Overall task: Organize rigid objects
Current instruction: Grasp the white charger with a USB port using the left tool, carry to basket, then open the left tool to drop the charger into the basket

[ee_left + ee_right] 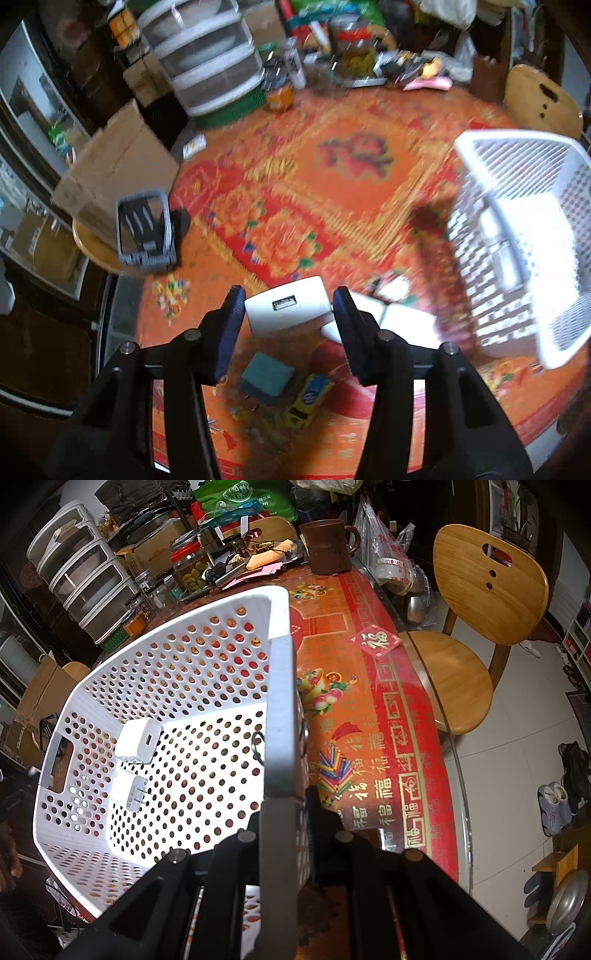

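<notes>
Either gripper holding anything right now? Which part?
Left gripper: white charger, pinched across its two side faces. Right gripper: white basket, clamped on its side wall at the rim.

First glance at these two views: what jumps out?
The white perforated basket fills the right wrist view, its rim clamped in the right tongs, with two white chargers lying on its floor. In the left wrist view the left tongs grip another white charger above the loud red-orange patterned tablecloth. Below it, a teal box and a yellow pack lie on the cloth.
</notes>
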